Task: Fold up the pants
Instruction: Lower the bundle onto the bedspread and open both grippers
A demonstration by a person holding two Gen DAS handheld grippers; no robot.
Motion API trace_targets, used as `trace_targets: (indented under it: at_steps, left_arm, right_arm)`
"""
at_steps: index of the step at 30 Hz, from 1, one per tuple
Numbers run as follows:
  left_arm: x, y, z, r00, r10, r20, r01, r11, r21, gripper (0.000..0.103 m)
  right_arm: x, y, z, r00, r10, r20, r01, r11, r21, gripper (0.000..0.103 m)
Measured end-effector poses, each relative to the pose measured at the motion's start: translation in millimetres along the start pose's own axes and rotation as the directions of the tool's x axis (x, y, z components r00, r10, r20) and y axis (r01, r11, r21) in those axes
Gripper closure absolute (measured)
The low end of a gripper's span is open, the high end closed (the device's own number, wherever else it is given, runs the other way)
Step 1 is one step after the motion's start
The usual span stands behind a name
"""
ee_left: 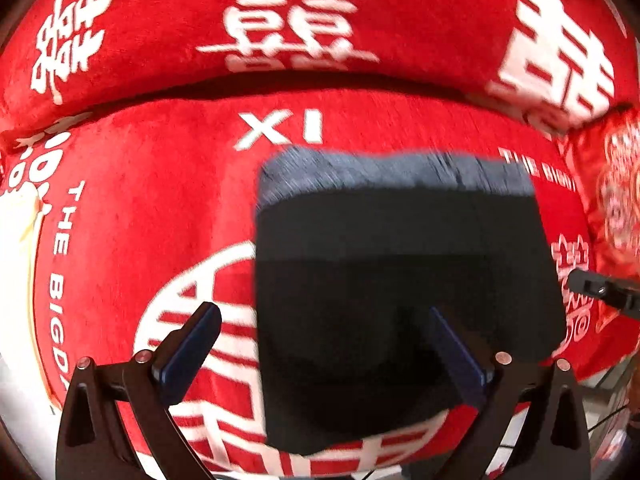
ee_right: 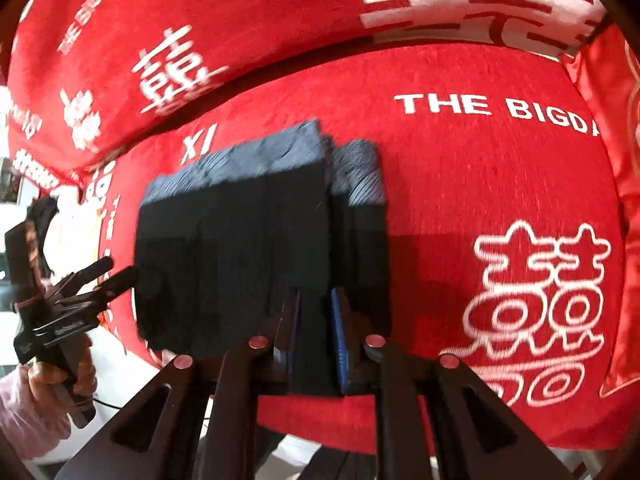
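Where pants (ee_right: 260,248) blur | right hand-held gripper (ee_right: 316,340) pinches them | left hand-held gripper (ee_left: 324,344) agape

Both cameras ride on the hand-held tools and look steeply down at close range onto a red sofa cover (ee_left: 168,184) printed with white characters. The left wrist view faces the folded dark pants (ee_left: 400,280) squarely; the right wrist view sees them from the other side. Both share the pants and the "XI" lettering.

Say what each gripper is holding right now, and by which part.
The right gripper pinches the folded pants at their near edge. The left gripper is open and holds nothing.
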State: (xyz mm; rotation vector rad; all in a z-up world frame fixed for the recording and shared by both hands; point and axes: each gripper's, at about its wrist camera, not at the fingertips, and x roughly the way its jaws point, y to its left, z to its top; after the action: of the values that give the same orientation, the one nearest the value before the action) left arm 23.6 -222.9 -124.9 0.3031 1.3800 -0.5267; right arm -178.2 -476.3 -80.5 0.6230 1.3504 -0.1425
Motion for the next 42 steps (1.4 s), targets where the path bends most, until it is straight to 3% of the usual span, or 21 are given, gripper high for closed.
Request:
trace_targets:
  at_steps: [5,10,21,27,35,39,40,42]
  left_arm:
    - [28,-12,-15,0.996,0.035,-0.086,-0.037,0.999,-0.020,0.000]
    - [34,-17,-14,0.994,0.068,-0.082,-0.071,0.997,-0.030,0.000]
    - [41,-17,-10,0.991,0.082,-0.103,-0.091,0.992,-0.084,0.000]
    - [40,-19,-11,0.991,0.117,-0.071,-0.125,0.984,-0.125,0.000]
    - [31,-21,-18,0.991,0.125,-0.044,-0.130,0.984,-0.122,0.000]
    - [24,-22,-24,0.991,0.124,-0.058,-0.130,0.986,-0.104,0.000]
    - [24,-21,-25,0.991,0.118,-0.065,-0.125,0.987,-0.101,0.000]
    - [19,-23,-28,0.992,0.089,-0.089,-0.097,0.992,-0.085,0.000]
  right_arm:
    - [8,15,-18,0.999,-0.010,-0.047,0.008,0.999,-0.045,0.086]
    - [32,14,-22,0.994,-0.062,-0.090,0.053,0.994,-0.096,0.086]
    - [43,5,-20,0.995,-0.015,-0.103,0.003,0.994,-0.112,0.086]
    - [41,1,-23,0.996,0.009,-0.087,-0.025,0.983,-0.183,0.086]
    - [34,-10,-28,0.997,0.055,-0.050,-0.060,0.993,-0.100,0.086]
    - [29,-7,-29,0.999,0.003,-0.052,-0.006,0.999,-0.050,0.086]
    - [28,-7,-30,0.999,-0.019,-0.050,0.017,0.999,-0.038,0.084]
    - [21,-8,-34,0.996,-0.073,-0.047,0.073,0.997,-0.009,0.067]
